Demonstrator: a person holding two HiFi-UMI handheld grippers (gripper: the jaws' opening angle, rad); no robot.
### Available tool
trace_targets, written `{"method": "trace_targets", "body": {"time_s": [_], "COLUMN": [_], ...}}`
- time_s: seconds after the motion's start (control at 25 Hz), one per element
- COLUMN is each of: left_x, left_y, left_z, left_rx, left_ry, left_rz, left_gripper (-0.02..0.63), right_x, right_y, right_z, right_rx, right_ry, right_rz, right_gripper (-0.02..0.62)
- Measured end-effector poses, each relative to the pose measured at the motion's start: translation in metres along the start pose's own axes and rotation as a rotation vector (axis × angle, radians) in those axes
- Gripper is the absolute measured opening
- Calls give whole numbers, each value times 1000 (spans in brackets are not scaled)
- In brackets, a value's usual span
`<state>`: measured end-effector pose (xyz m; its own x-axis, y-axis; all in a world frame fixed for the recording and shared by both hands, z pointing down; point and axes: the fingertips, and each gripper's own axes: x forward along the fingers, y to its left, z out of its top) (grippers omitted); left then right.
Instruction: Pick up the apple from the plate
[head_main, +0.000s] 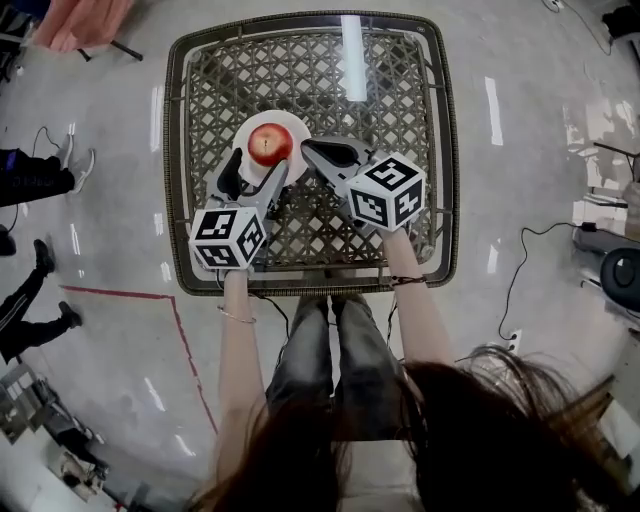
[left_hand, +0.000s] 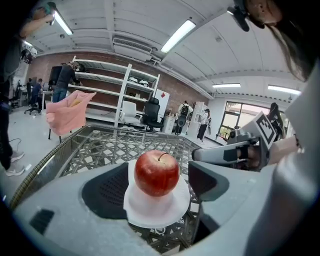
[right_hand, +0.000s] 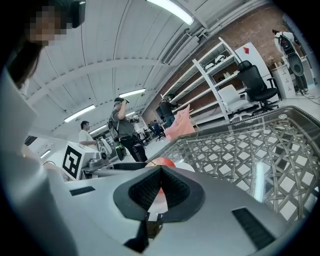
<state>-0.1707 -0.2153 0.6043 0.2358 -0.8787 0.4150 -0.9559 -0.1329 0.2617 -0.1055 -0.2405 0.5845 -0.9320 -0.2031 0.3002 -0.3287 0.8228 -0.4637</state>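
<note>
White plate (head_main: 270, 116) rests on glass-topped wicker table (head_main: 400, 90) over glossy floor (head_main: 530, 160).

Red apple (head_main: 269, 143), white plate (head_main: 275, 116), table (head_main: 400, 90) — grey lattice weave

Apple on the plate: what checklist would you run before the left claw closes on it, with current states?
1. Left claw jaws apart: ok.
2. Apple between those jaws, pads not yet touching it: ok.
3. Apple upright and centred on the plate: ok.
4. Plate lying flat on the table: ok.
5. Right claw shut and empty: ok.
6. Right claw clear of the plate rim: cannot tell; its tip sits very close to the rim.
</note>
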Motion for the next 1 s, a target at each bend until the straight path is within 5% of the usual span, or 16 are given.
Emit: {"method": "trace_targets", "body": {"time_s": [0.2, 1.0], "left_x": [9, 39], "left_y": [0, 0], "left_z": [-3, -12], "left_rx": [36, 176], "left_ry": [12, 77], "left_rz": [-23, -49], "left_gripper": [407, 405], "right_x": [-3, -15], "right_y": [-5, -14], "right_z": [-10, -25], "right_rx": [23, 53], "right_ry": [-8, -41], "right_rz": [-15, -59], "right_gripper": [9, 9]}}
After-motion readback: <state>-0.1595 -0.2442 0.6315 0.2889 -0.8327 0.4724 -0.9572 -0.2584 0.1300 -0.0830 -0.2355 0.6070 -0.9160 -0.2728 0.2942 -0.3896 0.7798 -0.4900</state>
